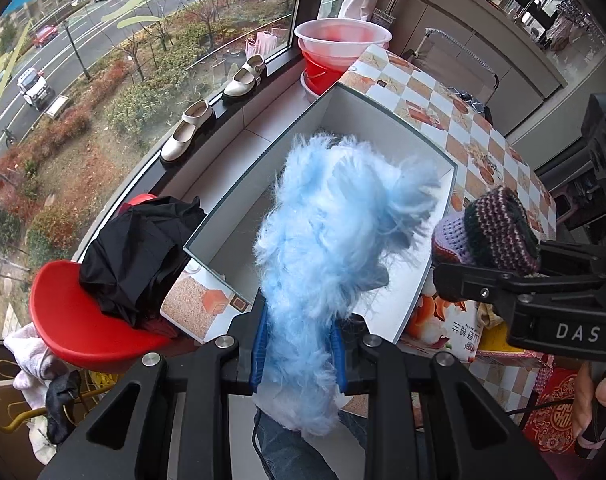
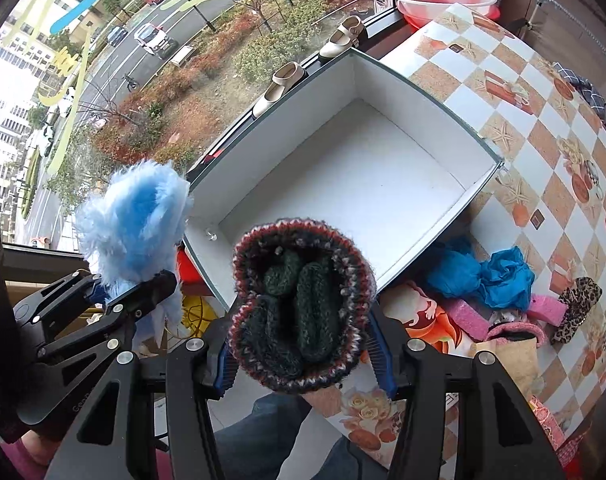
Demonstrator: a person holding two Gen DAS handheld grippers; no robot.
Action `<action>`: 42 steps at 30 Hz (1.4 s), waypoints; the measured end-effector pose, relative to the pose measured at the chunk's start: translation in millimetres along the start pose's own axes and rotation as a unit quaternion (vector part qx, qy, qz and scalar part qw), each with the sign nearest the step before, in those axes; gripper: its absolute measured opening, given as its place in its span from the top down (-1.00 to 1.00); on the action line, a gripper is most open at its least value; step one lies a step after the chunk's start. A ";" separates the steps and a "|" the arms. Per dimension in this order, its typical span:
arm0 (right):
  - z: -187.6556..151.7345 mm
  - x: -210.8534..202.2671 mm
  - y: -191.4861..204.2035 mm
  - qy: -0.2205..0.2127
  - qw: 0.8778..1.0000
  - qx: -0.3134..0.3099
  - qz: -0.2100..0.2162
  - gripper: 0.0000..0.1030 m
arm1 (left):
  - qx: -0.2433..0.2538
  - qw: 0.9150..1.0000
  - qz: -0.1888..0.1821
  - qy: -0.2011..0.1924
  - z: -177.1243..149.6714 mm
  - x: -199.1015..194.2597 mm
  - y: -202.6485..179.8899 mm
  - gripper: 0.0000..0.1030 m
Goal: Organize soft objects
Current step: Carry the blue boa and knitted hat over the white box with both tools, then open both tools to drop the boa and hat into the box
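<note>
Beside the window, I hold my left gripper point(image 1: 299, 354) clamped on blue fluff point(image 1: 335, 224) and my right gripper point(image 2: 303, 364) on a knitted hat point(image 2: 299, 304), both poised near the empty white box point(image 2: 355, 168) for dropping in.

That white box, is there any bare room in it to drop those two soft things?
Yes. The box floor is bare from wall to wall, but for a tiny scrap in its near corner. The checked table beyond its right wall is also free. Crowded: the near-right patch with blue cloth and pink sponges.
</note>
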State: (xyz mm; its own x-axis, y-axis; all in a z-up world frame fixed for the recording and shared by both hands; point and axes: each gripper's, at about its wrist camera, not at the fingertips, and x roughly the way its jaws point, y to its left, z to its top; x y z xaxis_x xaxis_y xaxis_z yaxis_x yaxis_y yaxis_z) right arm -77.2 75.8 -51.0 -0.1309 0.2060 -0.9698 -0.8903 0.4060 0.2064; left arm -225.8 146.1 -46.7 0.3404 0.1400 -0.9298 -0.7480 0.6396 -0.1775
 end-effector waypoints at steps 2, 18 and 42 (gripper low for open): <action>2.1 -1.8 -1.0 -0.003 1.000 0.002 -0.002 -0.07 | 0.005 1.000 -0.002 -0.001 5.2 2.4 -3.5 0.44; 18.0 3.1 -7.6 -0.002 1.000 0.010 -0.013 -0.07 | 0.021 1.000 0.002 0.012 24.7 24.7 -8.5 0.44; 39.5 8.1 -10.1 0.000 1.000 0.003 -0.022 -0.07 | 0.030 0.999 0.013 0.021 31.6 43.7 -10.8 0.43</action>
State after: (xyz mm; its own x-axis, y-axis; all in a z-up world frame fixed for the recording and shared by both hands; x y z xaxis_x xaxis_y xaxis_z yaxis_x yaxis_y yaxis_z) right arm -52.0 108.6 -55.7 -0.0919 0.1887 -0.9777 -0.8921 0.4207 0.1650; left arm -184.8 169.2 -75.2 0.2963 0.1253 -0.9468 -0.7199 0.6808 -0.1352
